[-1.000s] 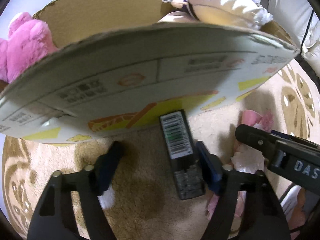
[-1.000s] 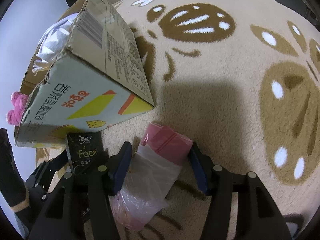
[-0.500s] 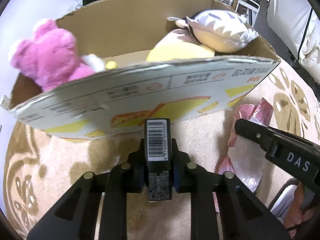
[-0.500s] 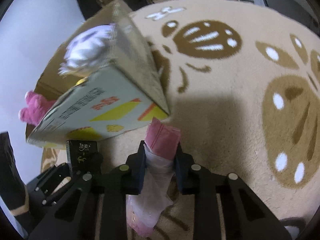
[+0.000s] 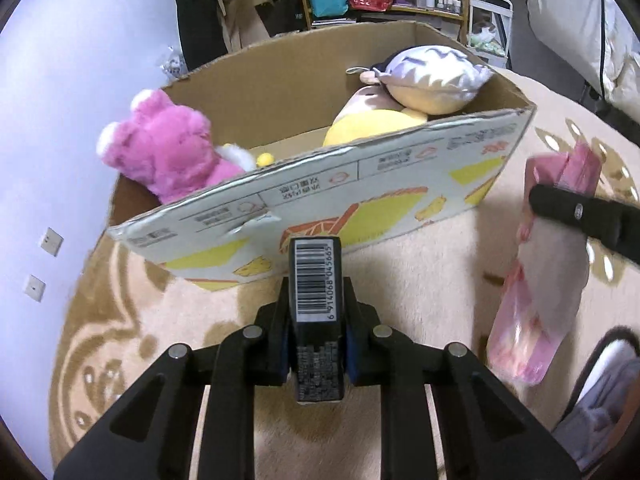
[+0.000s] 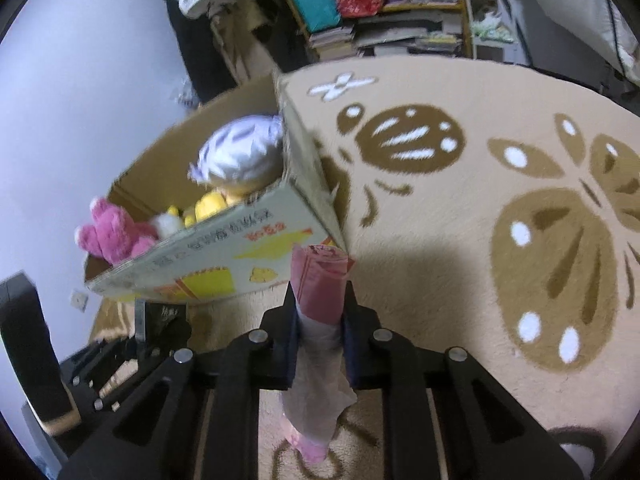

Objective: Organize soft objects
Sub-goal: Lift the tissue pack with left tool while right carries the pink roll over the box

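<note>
The left claw (image 5: 316, 332) is clamped on a black tissue pack (image 5: 316, 280) that stands up between its pads, barcode end facing the camera, raised above the rug (image 5: 420, 264). The right claw (image 6: 319, 320) is clamped on a pink plastic-wrapped pack (image 6: 318, 280), squeezed narrow where the pads press it and hanging loose below them.

Only the left wrist view shows well into the cardboard box (image 5: 360, 184) just beyond the tissue pack: a pink plush bear (image 5: 164, 152) lies at its left end, a yellow plush (image 5: 368, 124) at its right end, and a plush with a white and purple cap (image 5: 432, 72) rests on top of the yellow one. That view also shows the pink pack from its side, at the right edge, with a black finger of the other claw across it.

The right wrist view alone shows the box's right side wall and the wide stretch of rug with brown butterfly patterns to the right of the box. It shows the tissue pack only as a dark, blurred shape at the lower left, in front of the box's near wall. Both views show cluttered shelves (image 6: 380, 12) at the far side of the room.
</note>
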Tool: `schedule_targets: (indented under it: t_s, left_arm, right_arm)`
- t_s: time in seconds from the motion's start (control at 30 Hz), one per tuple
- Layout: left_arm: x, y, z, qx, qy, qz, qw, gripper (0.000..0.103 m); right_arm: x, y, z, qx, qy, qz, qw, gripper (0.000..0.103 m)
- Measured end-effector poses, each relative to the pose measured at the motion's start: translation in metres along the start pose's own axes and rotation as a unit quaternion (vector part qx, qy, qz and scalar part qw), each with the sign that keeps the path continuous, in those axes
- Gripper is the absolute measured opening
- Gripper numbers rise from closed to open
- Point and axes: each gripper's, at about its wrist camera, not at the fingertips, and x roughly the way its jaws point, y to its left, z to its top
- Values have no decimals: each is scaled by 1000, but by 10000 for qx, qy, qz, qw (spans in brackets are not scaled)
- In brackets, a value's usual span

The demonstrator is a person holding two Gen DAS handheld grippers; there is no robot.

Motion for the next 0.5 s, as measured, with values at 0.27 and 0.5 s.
schedule_targets:
  t_s: [0.27,0.5]
  left_arm:
    - [-39,9,-2,-190,-229,239,9993,19]
    - [-55,17,-4,-449,-408,380,9974,19]
  right_arm:
    - [-24,1,0,9,-320,108,9994,19]
    - [-50,9,-3,-194,-651,103,9976,19]
